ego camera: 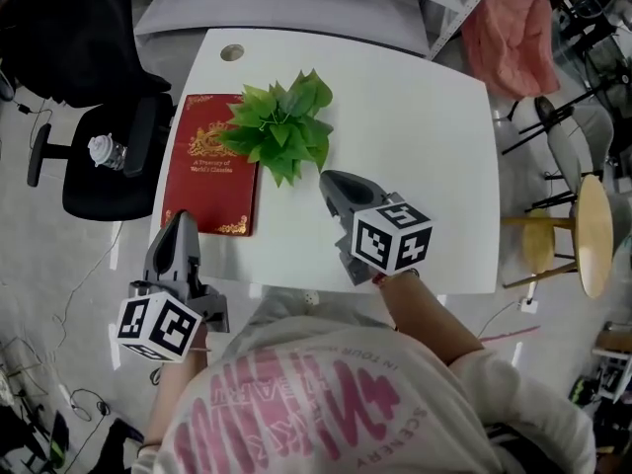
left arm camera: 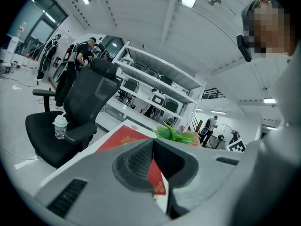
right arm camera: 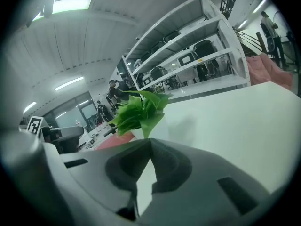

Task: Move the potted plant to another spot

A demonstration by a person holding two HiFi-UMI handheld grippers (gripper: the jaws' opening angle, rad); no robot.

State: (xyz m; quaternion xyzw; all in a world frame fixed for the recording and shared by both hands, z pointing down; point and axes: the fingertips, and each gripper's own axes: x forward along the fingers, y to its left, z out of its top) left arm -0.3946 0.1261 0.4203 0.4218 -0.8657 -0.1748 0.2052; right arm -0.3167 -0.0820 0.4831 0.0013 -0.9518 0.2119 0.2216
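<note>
**A:** Item one: potted plant (ego camera: 279, 126). It stands on the white surface (ego camera: 425, 146), left of centre toward the far edge; its leaves overlap the right edge of a red book (ego camera: 209, 163). From above the pot is hidden under the foliage; the right gripper view shows a pale pot below the leaves.

**B:** Item two: right gripper (ego camera: 331, 179). It is over the surface, just beside the plant on the near side; fingers pressed together, nothing between them. Item three: left gripper (ego camera: 181, 217). It sits at the near-left edge by the book's corner; fingers likewise together and empty.

**A:** So nothing is held yet; I'd judge this the approach.

**B:** Agreed. Handling notes: the fingers need to part before they reach the plant; come in low and take the pot wall or rim, not the leaves, which would only bend and slip.

**A:** Further: keep it upright; lift it clear of the book before carrying it sideways.

**B:** Destination: the bare right half of the surface looks the likeliest spot; set the plant down flat, then let go.
</note>
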